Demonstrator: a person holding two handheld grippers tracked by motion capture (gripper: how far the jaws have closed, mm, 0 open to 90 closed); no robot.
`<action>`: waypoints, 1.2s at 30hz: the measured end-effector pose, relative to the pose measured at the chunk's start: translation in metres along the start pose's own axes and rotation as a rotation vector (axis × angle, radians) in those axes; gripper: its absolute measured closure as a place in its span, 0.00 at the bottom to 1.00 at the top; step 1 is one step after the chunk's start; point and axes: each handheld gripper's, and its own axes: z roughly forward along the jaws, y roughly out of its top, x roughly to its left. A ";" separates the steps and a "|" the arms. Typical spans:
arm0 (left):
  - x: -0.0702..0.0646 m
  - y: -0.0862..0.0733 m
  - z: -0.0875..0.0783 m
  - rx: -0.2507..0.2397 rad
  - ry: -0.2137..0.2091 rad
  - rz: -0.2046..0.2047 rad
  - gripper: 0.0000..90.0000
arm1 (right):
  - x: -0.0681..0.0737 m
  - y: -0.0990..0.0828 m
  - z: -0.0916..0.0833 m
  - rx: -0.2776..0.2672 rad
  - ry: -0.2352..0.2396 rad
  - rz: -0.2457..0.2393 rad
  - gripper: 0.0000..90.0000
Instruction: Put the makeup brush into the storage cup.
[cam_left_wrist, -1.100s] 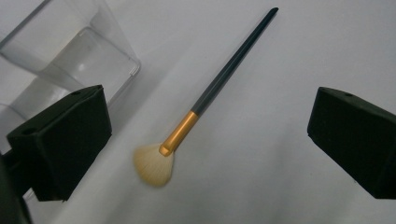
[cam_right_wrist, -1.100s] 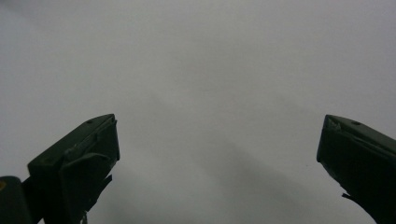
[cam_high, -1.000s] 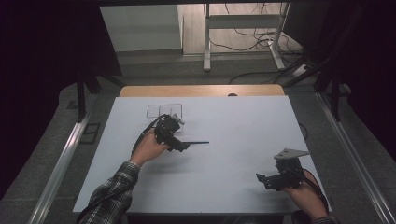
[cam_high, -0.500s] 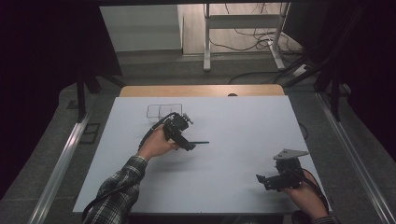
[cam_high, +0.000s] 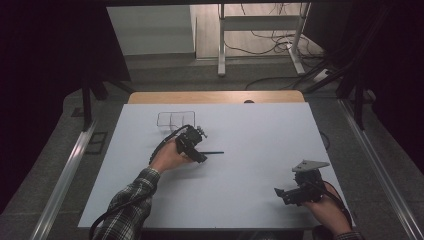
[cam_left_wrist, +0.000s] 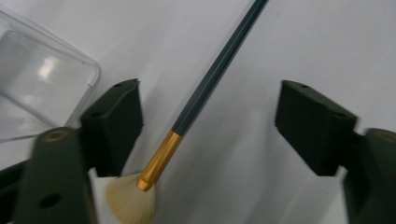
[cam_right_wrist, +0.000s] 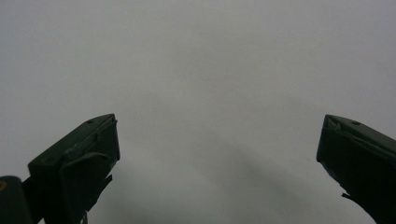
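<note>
A makeup brush (cam_left_wrist: 210, 79) with a dark handle, gold ferrule and cream bristles lies flat on the white table (cam_high: 250, 130). My left gripper (cam_left_wrist: 208, 109) points down over it, one jaw on each side of the ferrule end. The jaws have just been closing, and gaps remain between the pads and the brush, so the gripper is open. In the high view the left gripper (cam_high: 200, 157) covers the bristle end, and the brush handle (cam_high: 214, 152) sticks out to its right. My right gripper (cam_high: 280, 194) rests near the table's front right, open and empty (cam_right_wrist: 217, 140).
A clear plastic box (cam_high: 175, 119) sits on the table just behind the left hand, and its corner (cam_left_wrist: 37, 88) lies close beside the left jaw. A wooden strip (cam_high: 215, 97) runs along the table's far edge. Metal rails flank both sides.
The left hand has shifted a little to the right and lowered over the brush, and its jaws stand narrower. The right hand has stayed put.
</note>
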 end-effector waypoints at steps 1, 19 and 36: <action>0.001 -0.001 0.001 0.008 -0.003 0.000 0.38 | 0.000 0.000 0.000 0.001 0.001 -0.001 0.00; -0.001 -0.006 -0.001 0.005 -0.024 0.001 0.93 | 0.001 0.000 0.002 0.018 0.012 -0.013 0.00; -0.008 -0.017 -0.011 -0.075 -0.059 -0.001 0.93 | 0.001 0.000 0.002 0.017 0.020 -0.012 0.00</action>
